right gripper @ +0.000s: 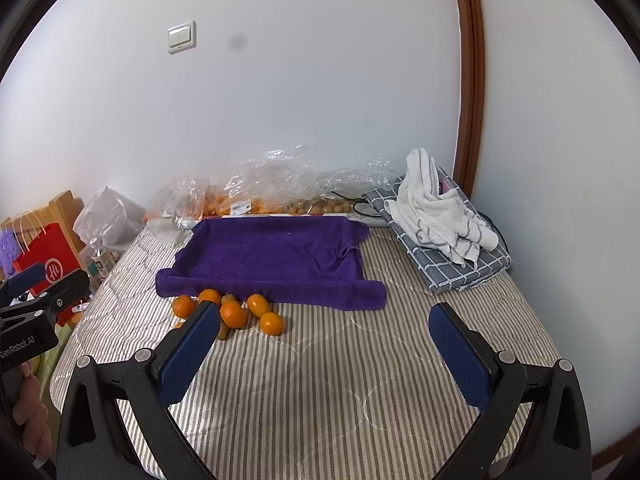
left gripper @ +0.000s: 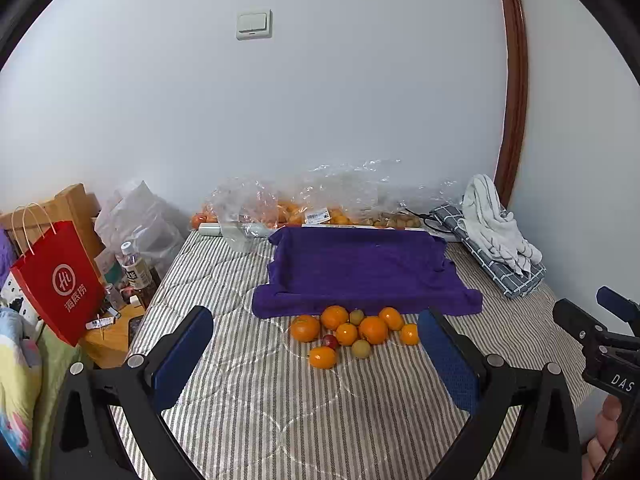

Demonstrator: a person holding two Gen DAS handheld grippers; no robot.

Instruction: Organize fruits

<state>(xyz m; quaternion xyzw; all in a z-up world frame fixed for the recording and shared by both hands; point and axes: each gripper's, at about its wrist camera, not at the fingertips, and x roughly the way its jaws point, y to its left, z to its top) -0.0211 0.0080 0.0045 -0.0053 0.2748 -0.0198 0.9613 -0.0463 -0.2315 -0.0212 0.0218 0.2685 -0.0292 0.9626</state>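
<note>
Apparently nothing is sorted yet: the fruit pile [left gripper: 349,334] lies on the striped bed [left gripper: 280,400] at centre frame, just below the bare purple towel [left gripper: 360,268], while left gripper [left gripper: 316,354] and right gripper [right gripper: 320,350] both hover with jaws wide apart, empty.

Two low wrist views, perhaps side by side, toward shared purple towel [left gripper: 362,270].

Bare striped bedding [right gripper: 320,380] lies open between the viewer and the fruit pile [left gripper: 348,332]. Beyond it, the purple towel-lined tray [left gripper: 360,268] blocks the way (plastic bags [left gripper: 340,192] behind it), with folded cloths [right gripper: 440,224] crowding the right.
</note>
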